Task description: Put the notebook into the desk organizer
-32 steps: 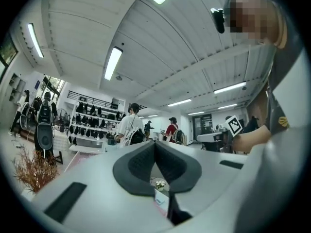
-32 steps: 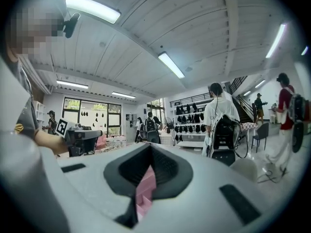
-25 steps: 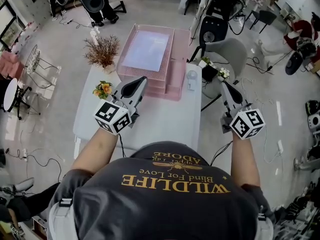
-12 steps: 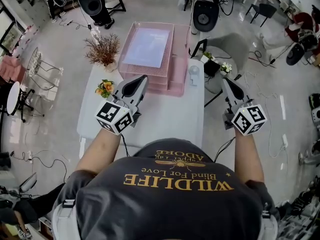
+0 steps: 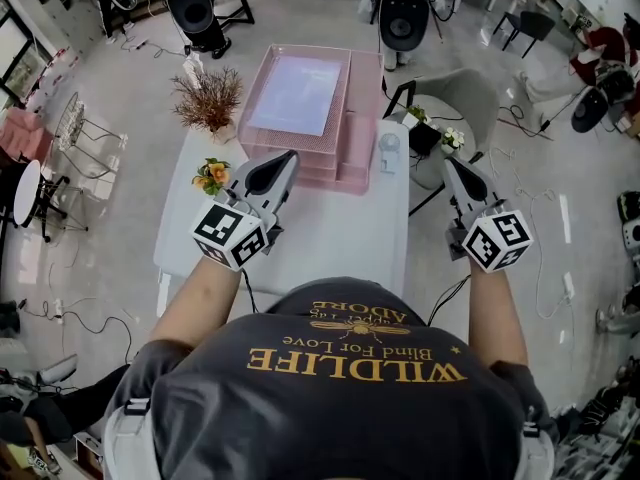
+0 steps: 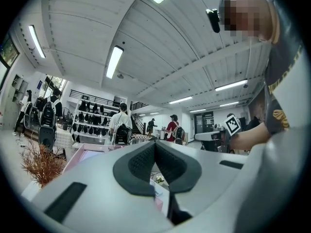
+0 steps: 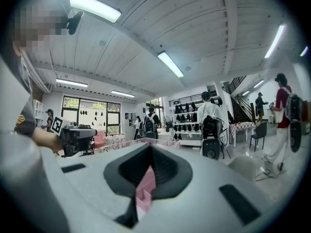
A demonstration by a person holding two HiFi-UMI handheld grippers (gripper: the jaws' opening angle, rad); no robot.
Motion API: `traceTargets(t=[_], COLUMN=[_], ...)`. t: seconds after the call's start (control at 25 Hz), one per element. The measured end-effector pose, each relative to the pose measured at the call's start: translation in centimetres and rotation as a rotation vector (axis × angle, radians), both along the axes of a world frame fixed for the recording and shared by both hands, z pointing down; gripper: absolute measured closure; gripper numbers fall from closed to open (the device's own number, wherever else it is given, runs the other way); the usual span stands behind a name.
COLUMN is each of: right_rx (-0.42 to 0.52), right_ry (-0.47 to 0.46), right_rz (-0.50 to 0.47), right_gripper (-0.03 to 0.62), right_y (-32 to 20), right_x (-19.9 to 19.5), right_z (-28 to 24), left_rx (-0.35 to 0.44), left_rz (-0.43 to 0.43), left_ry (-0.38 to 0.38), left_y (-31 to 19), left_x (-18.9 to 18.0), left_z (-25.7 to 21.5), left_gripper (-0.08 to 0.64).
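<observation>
Firstly, at the far left of the head view, we saw a dried brown shrub standing at the rear left corner of the white bench. A small pot of orange flowers sat nearer to us at the bench's left edge.

Just right of that pot, the left tongs hung above the bench, tips pointing toward the front of the organizer. In the left gripper view, we found the left tongs closed, their dark pads meeting at the tip with nothing between them.

At the middle rear of the bench stood the pink mesh desk organizer, a stack of trays with a narrower section along its right side. The notebook, pale and flat, lay inside the top tray, well apart from both tongs. Just right of the organizer we noted a small white round object, too small for us to identify.

Further right, the right tongs were held beyond the bench's right edge, over the floor and near a low stand bearing small potted plants. A grey chair stood behind the stand. In the right gripper view, the right tongs were likewise closed at the tip and empty. Only the pink of the organizer showed through the slot below the pads.
</observation>
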State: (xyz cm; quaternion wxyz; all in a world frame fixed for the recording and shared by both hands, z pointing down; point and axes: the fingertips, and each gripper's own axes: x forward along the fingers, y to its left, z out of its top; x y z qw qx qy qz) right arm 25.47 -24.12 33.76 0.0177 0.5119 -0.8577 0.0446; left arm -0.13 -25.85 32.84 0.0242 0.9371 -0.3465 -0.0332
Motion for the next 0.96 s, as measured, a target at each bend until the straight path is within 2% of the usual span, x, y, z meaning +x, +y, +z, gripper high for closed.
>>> traceTargets(t=[0.96], right_rx=[-0.001], right_ry=[0.036], right_rz=[-0.024], right_gripper=[0.595], right_y=[0.8], right_x=[-0.5], right_z=[0.1], left_rx=[0.009], left_rz=[0.0], left_ry=[-0.025], left_y=[1.2], left_x=[-0.2], left_z=[0.2], left_gripper=[0.56])
